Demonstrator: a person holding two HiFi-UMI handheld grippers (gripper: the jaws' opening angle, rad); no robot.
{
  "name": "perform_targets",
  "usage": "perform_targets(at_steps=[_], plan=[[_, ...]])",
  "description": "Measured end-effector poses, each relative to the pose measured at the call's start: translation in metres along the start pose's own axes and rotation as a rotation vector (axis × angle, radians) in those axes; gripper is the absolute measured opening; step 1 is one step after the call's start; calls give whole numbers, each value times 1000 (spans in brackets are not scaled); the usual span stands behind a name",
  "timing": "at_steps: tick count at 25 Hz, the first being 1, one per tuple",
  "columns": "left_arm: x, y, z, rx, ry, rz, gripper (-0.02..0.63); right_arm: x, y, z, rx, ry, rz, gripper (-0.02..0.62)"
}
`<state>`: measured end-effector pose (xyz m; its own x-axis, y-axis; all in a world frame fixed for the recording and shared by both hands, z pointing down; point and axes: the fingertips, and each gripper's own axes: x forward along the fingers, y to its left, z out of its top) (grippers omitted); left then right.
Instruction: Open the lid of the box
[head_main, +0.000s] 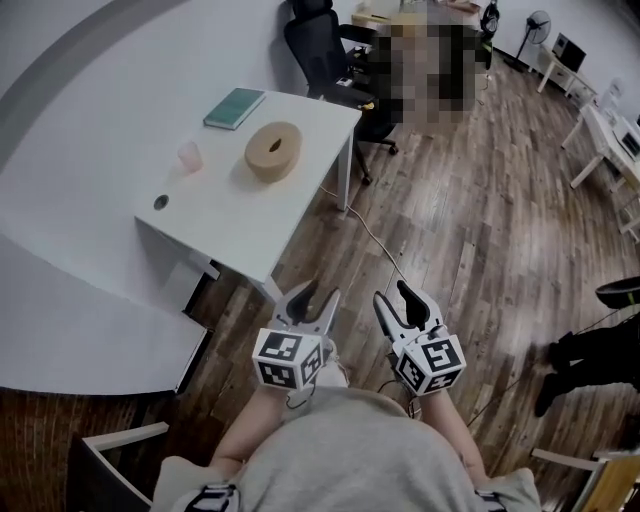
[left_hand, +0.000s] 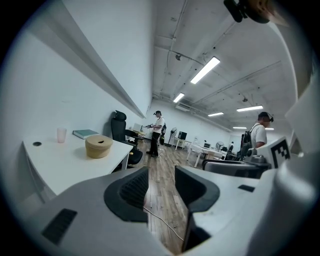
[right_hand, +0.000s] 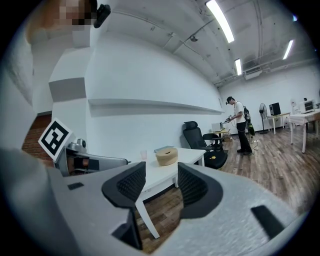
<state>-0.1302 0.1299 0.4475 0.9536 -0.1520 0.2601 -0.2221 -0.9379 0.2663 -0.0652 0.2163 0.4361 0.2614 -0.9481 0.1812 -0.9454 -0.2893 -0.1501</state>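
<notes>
The box (head_main: 273, 150) is round and tan with a lid on top. It stands on a white table (head_main: 220, 225), well ahead of both grippers; it also shows as the box (left_hand: 98, 146) in the left gripper view and the box (right_hand: 167, 156) in the right gripper view. My left gripper (head_main: 313, 303) is held close to my body over the wooden floor, jaws apart with nothing between them. My right gripper (head_main: 400, 303) is beside it, jaws wide apart and empty. In their own views, the left gripper (left_hand: 161, 180) and right gripper (right_hand: 161, 182) frame only floor and table.
On the table are a pink cup (head_main: 190, 156) and a green book (head_main: 235, 108). Behind it stands a black office chair (head_main: 325, 50). A cable (head_main: 375, 240) runs across the floor. A person (left_hand: 158, 132) stands far down the room, and white desks (head_main: 610, 135) line the right side.
</notes>
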Motion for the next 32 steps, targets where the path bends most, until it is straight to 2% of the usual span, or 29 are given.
perform_targets(at_steps=[5, 14, 24, 32], plan=[[45, 39, 33, 7, -5, 1, 155, 57, -21, 22, 1, -1, -2, 197], [104, 91, 58, 18, 2, -4, 154, 139, -51, 38, 12, -9, -1, 196], [137, 148, 75, 2, 14, 23, 156, 204, -56, 46, 11, 11, 23, 196], [144, 183, 77, -29, 3, 99, 158, 238, -55, 45, -22, 42, 89, 196]])
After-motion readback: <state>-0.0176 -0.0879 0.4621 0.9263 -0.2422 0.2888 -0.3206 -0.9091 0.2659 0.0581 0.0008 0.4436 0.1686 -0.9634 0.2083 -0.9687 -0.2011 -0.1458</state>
